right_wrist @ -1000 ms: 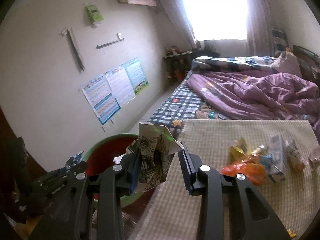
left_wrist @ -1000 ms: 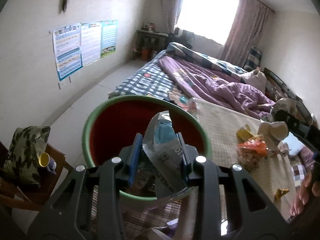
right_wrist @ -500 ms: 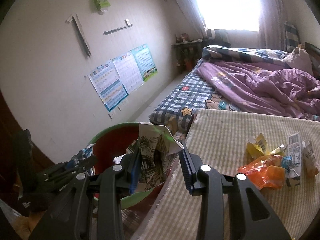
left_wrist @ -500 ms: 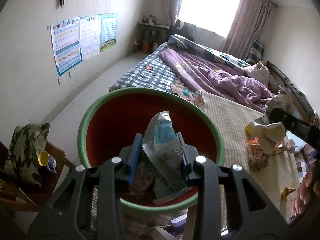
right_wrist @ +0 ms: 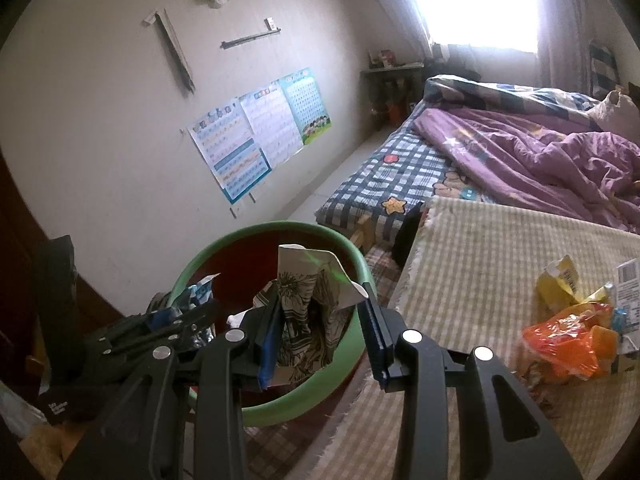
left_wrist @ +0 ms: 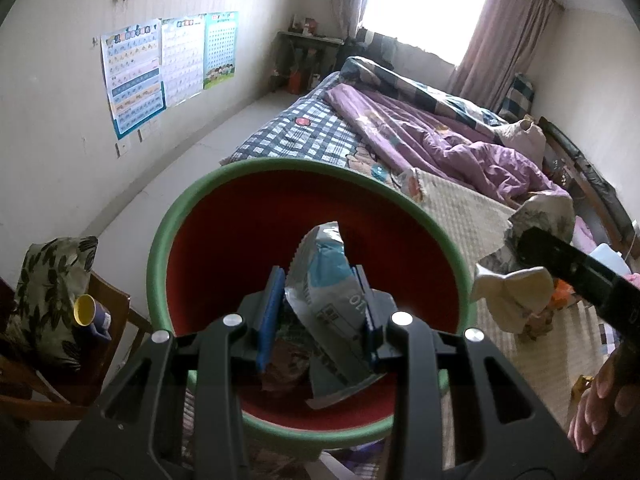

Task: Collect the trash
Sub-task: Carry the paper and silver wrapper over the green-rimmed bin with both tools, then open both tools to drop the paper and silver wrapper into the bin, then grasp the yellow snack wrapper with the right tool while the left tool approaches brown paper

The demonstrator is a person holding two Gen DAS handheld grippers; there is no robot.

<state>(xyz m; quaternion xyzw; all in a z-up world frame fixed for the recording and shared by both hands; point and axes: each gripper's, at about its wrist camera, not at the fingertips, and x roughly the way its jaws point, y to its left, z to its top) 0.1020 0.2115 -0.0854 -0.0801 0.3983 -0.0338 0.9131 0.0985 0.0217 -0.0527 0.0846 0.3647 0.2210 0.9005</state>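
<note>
Two loads hang over the green-rimmed red plastic bin (left_wrist: 308,232): left gripper (left_wrist: 320,304) pinches a silver-blue foil wrapper (left_wrist: 332,280), right gripper (right_wrist: 320,328) a flower-printed paper scrap (right_wrist: 308,312); next, I judge, both release.

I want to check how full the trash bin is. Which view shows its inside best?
The left wrist view: it looks straight down into the green-rimmed bin, with wrappers at the bottom. The right wrist view shows it from the side, its inside mostly hidden.
</note>
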